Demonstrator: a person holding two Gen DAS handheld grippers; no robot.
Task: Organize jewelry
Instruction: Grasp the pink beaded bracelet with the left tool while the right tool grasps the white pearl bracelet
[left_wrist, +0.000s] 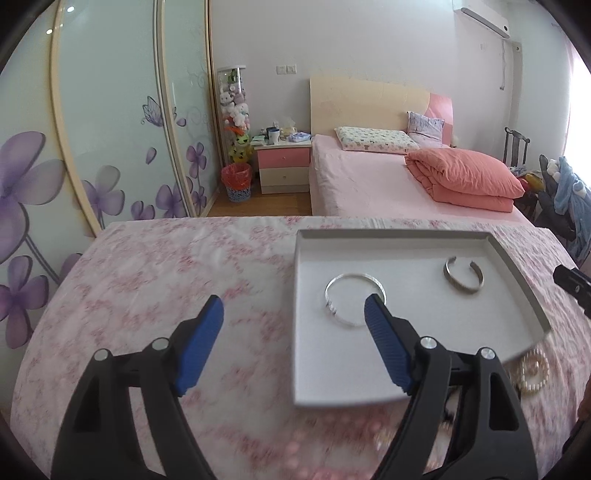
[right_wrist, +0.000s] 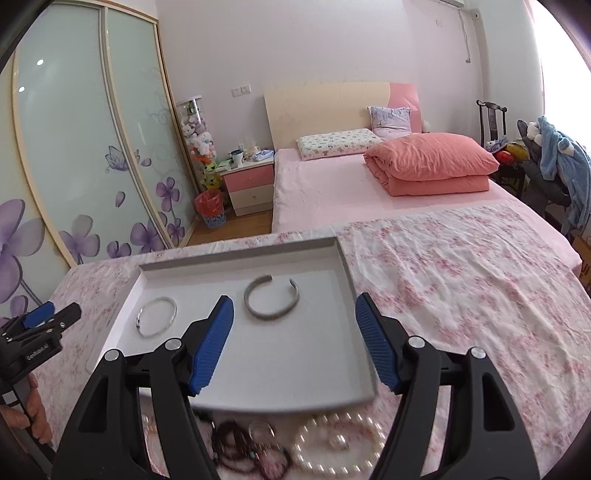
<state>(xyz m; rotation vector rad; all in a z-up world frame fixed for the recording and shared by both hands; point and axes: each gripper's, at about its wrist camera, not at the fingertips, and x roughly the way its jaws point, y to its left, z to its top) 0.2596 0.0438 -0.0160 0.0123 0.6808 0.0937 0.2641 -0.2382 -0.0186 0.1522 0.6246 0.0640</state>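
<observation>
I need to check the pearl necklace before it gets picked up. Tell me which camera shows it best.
The right wrist view: the pearl necklace lies nearly whole on the cloth just in front of the tray. The left wrist view shows only a blurred part of it at the tray's corner, behind the gripper's finger.

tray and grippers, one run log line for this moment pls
tray: thin bangle + open cuff inside | pearl strand, dark beads on cloth | left gripper open, empty | right gripper open, empty
</observation>
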